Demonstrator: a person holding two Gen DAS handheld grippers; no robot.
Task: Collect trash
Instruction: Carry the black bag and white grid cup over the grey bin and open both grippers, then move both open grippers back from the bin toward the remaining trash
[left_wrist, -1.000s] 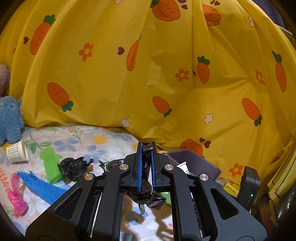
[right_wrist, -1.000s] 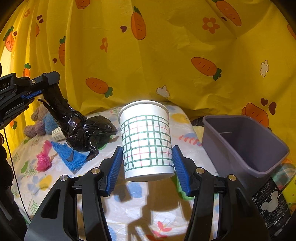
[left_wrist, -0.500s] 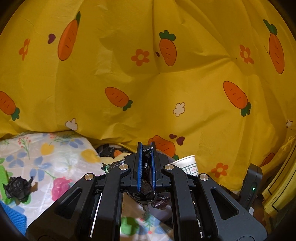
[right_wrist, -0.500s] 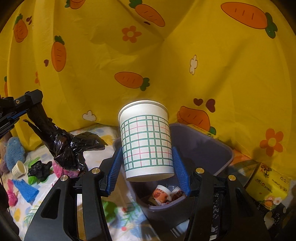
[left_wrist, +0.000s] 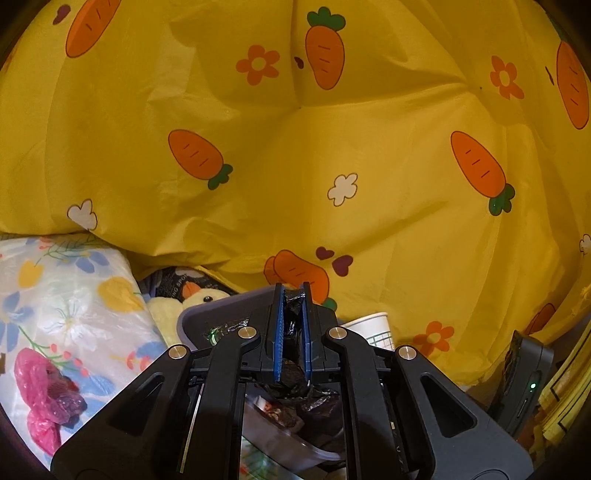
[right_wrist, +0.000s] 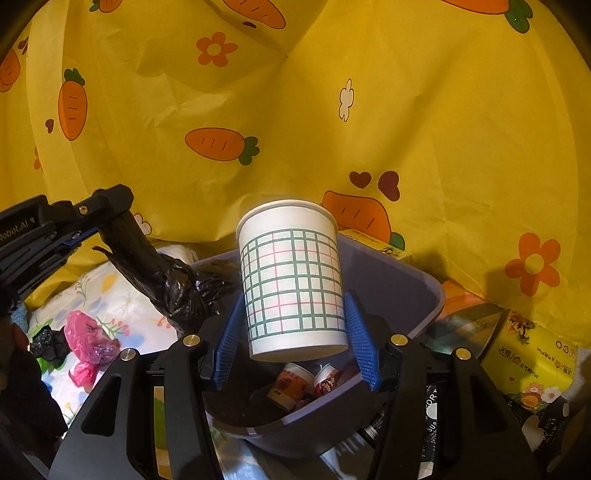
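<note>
- The purple-grey bin (right_wrist: 402, 284) is the landmark; everything below is placed against it.
- The right gripper (right_wrist: 297, 336) is clamped on a checked paper cup (right_wrist: 291, 277), upright, with the blue pads pressing its lower wall on both sides. The cup hangs directly above the bin's open mouth.
- Inside the bin, below the cup, lie two small printed cups (right_wrist: 306, 382) on their sides.
- The left gripper (left_wrist: 292, 332) has its jaws drawn narrow, pinching a twisted black plastic bag (right_wrist: 162, 273) by its neck. In the right wrist view the bag's bulk droops over the bin's left rim.
- Left of the bin, on the floral sheet (right_wrist: 122, 295), a pink plastic bag (right_wrist: 88, 341) and a further black scrap (right_wrist: 48, 343) are not yet collected.
- Right of the bin sits a yellow tissue pack (right_wrist: 532, 358).
- Handling, as a judgement: the paper cup looks light and thin-walled, easily crushed, so a hold low on the wall near the stiffer base suits it, with gentle pressure.
- The black bag is soft, limp and slick; the gathered neck is the best place to grip, as loose film could slide out.
- Both items seem placed for release into the bin; the bag could catch on the rim and slip outside.
</note>
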